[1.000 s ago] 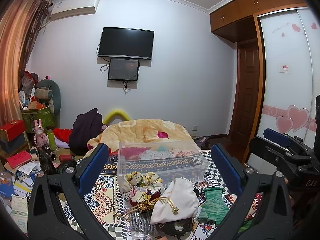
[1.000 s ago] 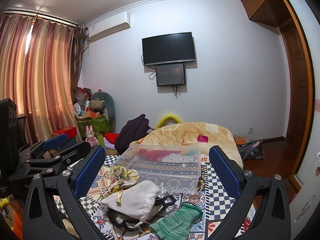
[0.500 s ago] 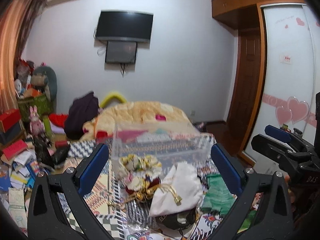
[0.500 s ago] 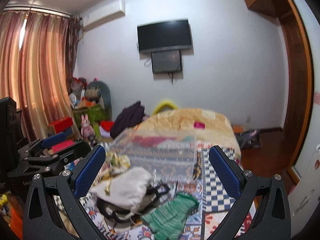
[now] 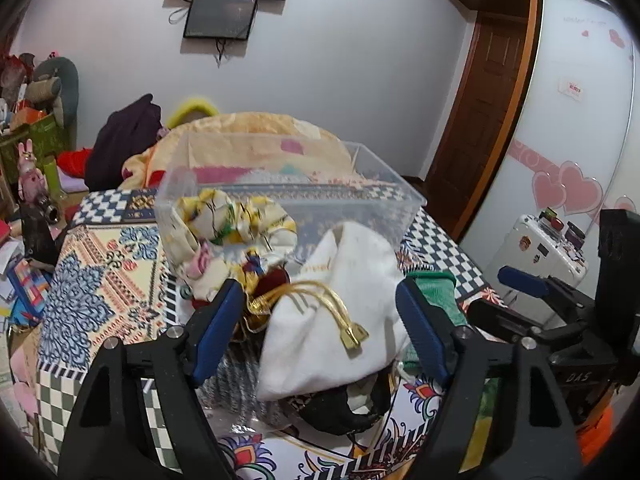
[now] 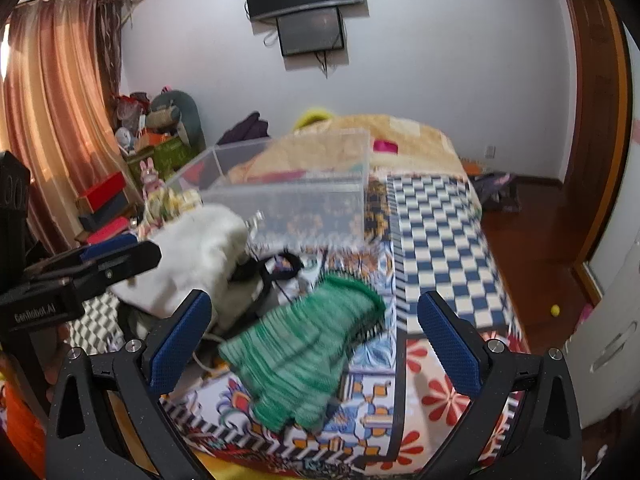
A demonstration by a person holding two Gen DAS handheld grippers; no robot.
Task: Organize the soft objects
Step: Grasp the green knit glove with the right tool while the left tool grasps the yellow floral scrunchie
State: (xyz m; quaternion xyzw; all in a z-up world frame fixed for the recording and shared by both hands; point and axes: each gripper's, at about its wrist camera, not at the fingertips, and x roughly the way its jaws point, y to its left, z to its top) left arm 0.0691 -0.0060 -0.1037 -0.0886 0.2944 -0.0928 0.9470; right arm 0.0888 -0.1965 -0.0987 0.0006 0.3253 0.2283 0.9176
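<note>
A pile of soft things lies on a patterned cloth before a clear plastic box (image 5: 288,200). My left gripper (image 5: 320,332) is open, its jaws either side of a white drawstring pouch (image 5: 340,320) with gold cord. A floral yellow cloth (image 5: 236,224), a red and gold bag (image 5: 264,292) and a black item (image 5: 340,412) lie around it. My right gripper (image 6: 312,344) is open over a green knitted piece (image 6: 304,356). The pouch (image 6: 200,252) and box (image 6: 296,196) also show in the right wrist view.
The cloth-covered surface (image 6: 436,248) ends at a front edge near both grippers. A bed with an orange quilt (image 6: 400,140) lies behind the box. Clutter and boxes (image 6: 108,196) stand at the left, a wooden floor (image 6: 536,256) at the right.
Both grippers have dropped down and forward toward the pile. The left one now straddles the white pouch, the right one the green knit. Both stay open.
</note>
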